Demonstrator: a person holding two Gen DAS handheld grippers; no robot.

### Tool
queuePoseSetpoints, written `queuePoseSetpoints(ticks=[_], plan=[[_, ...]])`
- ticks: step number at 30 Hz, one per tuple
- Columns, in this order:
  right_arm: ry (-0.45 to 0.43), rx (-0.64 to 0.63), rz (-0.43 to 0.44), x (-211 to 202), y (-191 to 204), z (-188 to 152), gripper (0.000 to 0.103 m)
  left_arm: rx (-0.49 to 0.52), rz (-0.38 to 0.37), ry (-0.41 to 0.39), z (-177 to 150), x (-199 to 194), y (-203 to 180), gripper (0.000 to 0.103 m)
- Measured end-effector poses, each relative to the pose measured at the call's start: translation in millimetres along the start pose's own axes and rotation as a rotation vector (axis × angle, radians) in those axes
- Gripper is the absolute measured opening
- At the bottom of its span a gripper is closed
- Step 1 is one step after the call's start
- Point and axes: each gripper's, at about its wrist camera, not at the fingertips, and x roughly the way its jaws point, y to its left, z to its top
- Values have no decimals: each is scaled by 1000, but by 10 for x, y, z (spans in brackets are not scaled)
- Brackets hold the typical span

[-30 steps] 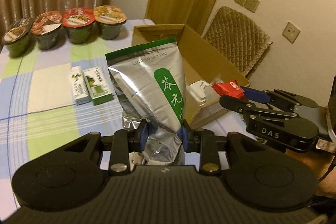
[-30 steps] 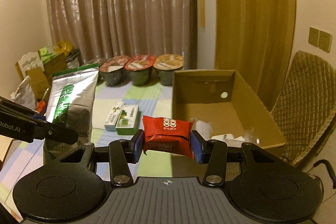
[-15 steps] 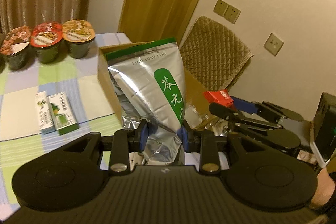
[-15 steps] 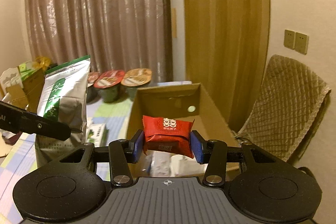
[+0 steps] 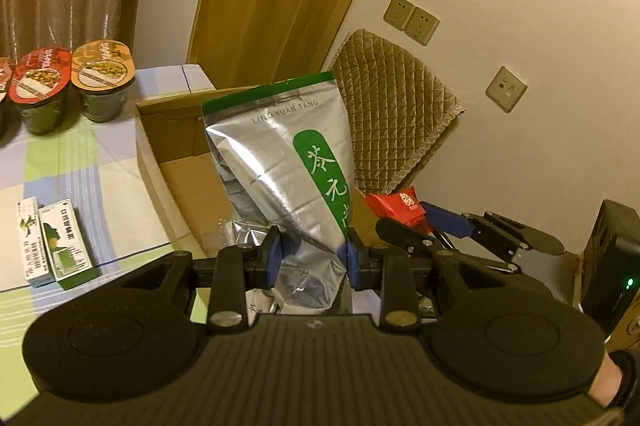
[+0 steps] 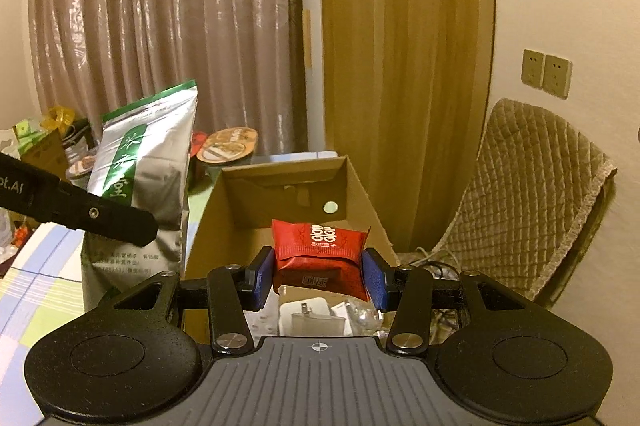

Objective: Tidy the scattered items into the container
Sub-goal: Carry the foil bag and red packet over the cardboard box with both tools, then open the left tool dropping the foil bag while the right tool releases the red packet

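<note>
My left gripper (image 5: 311, 253) is shut on a tall silver tea pouch (image 5: 280, 162) with a green label, held upright over the near side of the open cardboard box (image 5: 172, 162). My right gripper (image 6: 318, 276) is shut on a small red packet (image 6: 320, 250) and holds it above the box's (image 6: 360, 194) opening. In the left wrist view the right gripper (image 5: 404, 222) with the red packet (image 5: 396, 206) sits just right of the pouch. The pouch (image 6: 144, 186) stands left of the box in the right wrist view. White items (image 6: 308, 318) lie on the box floor.
Two green-and-white small cartons (image 5: 52, 246) lie on the checked tablecloth (image 5: 72, 162) left of the box. Instant noodle bowls (image 5: 102, 78) line the table's far edge by the curtain. A quilted chair (image 6: 532, 194) stands right of the box, near the wall.
Both grippers have swung right and forward toward the box. The pouch now hangs over the box's near side and the red packet over its opening. Both grips are unchanged.
</note>
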Motion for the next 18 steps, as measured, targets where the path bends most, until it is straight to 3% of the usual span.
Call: queuePoseSetpoints(ticks=[18], plan=[[10,-14,-9,185,-98,55,50,-47,-15,-2,102,254,96,26]])
